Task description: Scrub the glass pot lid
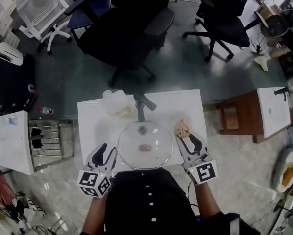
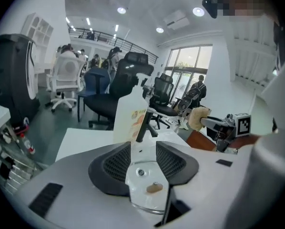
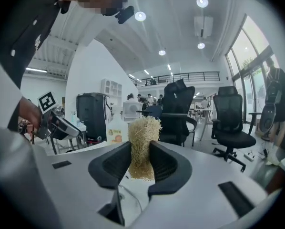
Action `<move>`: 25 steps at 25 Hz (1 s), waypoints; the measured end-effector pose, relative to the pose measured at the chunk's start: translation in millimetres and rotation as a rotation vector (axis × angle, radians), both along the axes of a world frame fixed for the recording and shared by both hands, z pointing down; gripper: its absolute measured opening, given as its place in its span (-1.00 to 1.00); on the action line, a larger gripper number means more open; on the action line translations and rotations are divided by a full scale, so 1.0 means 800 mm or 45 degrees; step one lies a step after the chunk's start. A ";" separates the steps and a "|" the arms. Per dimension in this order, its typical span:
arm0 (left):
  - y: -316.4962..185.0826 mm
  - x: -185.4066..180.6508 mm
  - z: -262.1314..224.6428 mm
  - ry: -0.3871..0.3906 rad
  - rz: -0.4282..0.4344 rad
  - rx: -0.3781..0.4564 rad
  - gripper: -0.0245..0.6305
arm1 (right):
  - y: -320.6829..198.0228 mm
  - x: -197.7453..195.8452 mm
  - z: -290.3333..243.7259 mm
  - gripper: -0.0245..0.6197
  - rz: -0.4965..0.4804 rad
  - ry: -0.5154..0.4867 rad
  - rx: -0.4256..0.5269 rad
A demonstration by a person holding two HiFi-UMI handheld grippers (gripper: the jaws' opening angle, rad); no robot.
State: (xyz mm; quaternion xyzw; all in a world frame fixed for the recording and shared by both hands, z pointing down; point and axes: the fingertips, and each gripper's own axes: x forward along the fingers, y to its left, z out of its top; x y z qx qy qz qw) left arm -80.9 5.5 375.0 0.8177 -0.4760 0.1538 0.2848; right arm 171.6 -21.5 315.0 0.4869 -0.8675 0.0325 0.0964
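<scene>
The round glass pot lid (image 1: 145,146) lies flat in the white sink top (image 1: 90,114), with a metal knob and a brownish spot on it. My left gripper (image 1: 108,153) sits at the lid's left rim. In the left gripper view the left gripper (image 2: 143,149) is open, and the lid (image 2: 147,187) reaches between the jaws without the pads pressing on it. My right gripper (image 1: 186,140) is at the lid's right edge, shut on a tan fibrous scrub pad (image 1: 181,128). The pad (image 3: 143,140) stands upright between the jaws of the right gripper (image 3: 142,159).
A dark faucet (image 1: 140,105) and a clear plastic bottle (image 1: 113,102) stand at the sink's back. Black office chairs (image 1: 132,33) sit beyond it. A wire rack (image 1: 48,138) is at the left, a wooden stool (image 1: 232,116) at the right.
</scene>
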 end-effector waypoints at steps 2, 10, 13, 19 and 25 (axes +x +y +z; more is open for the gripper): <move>0.004 -0.012 0.031 0.023 -0.019 -0.093 -0.33 | -0.002 -0.011 0.029 -0.52 -0.042 0.070 -0.055; 0.017 -0.034 0.148 0.092 -0.061 -0.468 -0.29 | 0.003 -0.068 0.119 -0.52 -0.315 0.336 -0.228; 0.021 -0.030 0.184 0.148 -0.040 -0.604 -0.26 | 0.002 -0.093 0.156 -0.52 -0.402 0.371 -0.281; 0.028 -0.019 0.235 0.153 -0.023 -0.816 -0.25 | 0.000 -0.128 0.213 -0.52 -0.554 0.438 -0.311; 0.027 -0.007 0.264 0.272 -0.016 -1.053 -0.25 | -0.004 -0.166 0.248 -0.52 -0.726 0.535 -0.239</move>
